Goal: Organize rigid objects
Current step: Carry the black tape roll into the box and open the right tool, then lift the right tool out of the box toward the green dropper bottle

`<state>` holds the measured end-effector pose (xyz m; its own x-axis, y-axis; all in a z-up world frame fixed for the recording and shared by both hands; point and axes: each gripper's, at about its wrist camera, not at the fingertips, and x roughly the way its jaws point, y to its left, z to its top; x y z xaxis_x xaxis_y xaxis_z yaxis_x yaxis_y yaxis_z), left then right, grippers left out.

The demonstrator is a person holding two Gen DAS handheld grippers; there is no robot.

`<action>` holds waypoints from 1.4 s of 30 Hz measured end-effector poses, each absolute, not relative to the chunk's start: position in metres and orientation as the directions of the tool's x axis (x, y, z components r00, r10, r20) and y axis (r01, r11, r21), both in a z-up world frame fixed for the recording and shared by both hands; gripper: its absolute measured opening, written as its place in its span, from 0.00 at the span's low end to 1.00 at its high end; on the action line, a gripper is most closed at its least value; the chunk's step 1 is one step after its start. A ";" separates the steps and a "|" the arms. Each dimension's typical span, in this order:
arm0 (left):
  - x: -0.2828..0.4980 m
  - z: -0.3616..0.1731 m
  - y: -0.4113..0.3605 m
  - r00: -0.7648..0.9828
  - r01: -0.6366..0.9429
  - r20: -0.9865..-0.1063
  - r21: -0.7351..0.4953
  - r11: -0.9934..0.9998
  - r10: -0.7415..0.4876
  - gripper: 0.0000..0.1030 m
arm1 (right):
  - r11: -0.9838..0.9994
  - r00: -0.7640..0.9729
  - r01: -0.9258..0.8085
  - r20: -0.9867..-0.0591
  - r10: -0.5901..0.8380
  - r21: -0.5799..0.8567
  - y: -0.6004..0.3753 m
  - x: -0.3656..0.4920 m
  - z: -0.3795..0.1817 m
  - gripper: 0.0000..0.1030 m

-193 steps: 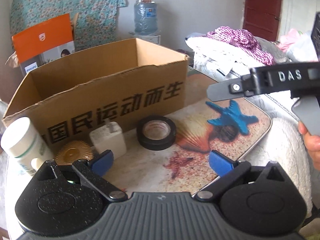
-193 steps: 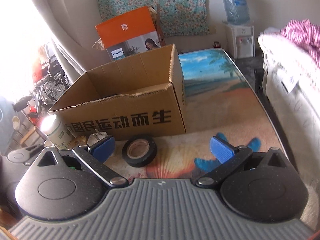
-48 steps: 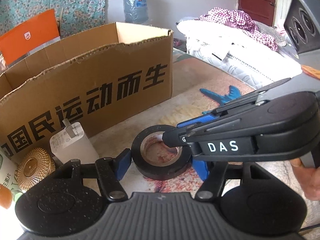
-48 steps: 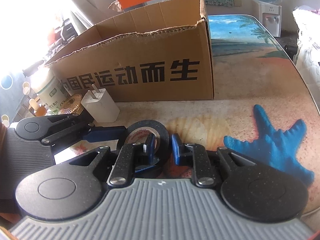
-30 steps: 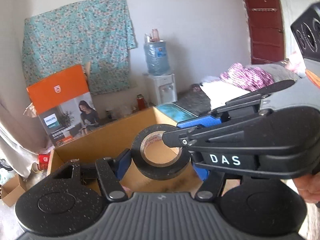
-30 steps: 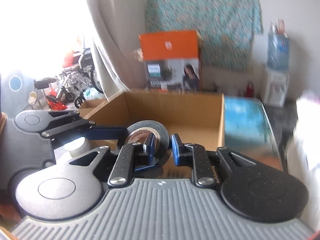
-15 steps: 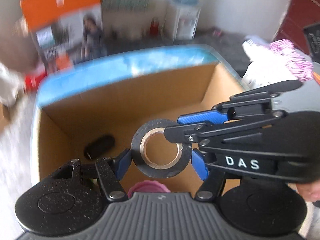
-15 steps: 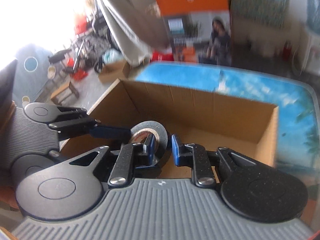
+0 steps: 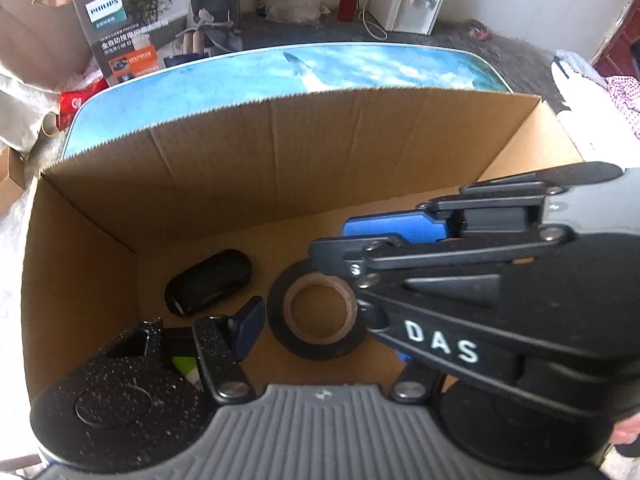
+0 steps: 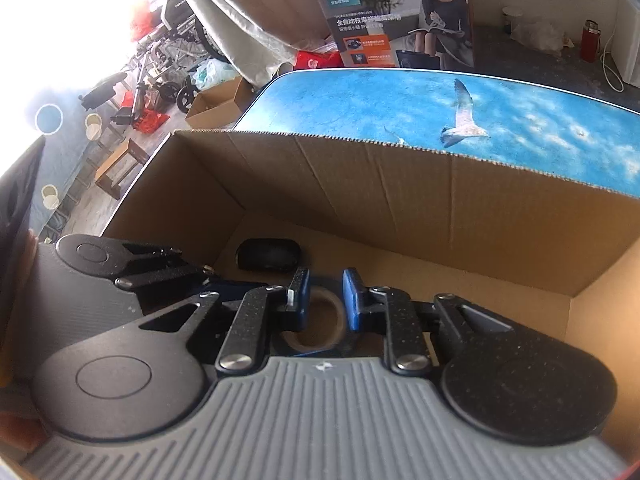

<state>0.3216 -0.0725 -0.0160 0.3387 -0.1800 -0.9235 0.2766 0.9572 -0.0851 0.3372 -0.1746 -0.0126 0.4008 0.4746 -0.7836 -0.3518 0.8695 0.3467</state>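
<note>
Left wrist view: the left gripper (image 9: pixel 324 330) clamps its blue pads across the outside of a black tape roll (image 9: pixel 316 316), held inside the open cardboard box (image 9: pixel 224 168) above its floor. The right gripper (image 9: pixel 348 256) reaches in from the right, pinching the roll's wall. A black oval case (image 9: pixel 208 282) lies on the box floor, just left of the roll.

Right wrist view: the right gripper (image 10: pixel 323 300), jaws nearly together, grips the tape roll's (image 10: pixel 316 326) wall; the left gripper (image 10: pixel 224 286) enters from the left.
</note>
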 end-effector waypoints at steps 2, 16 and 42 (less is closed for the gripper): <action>0.319 -0.011 -0.074 0.354 0.279 -0.918 -0.081 0.957 -0.181 0.68 | 0.866 0.414 -0.350 -0.771 0.485 0.357 -0.178 0.336 -0.011 0.18; 0.245 0.082 -0.064 0.522 0.335 -0.807 -0.102 0.937 -0.275 0.86 | 0.817 0.672 -0.326 -0.491 0.554 0.475 -0.267 0.203 0.075 0.23; 0.060 -0.002 -0.090 0.665 0.433 -0.684 0.024 0.901 -0.301 0.83 | 0.714 0.633 -0.165 -0.483 0.605 0.680 -0.265 0.062 -0.028 0.38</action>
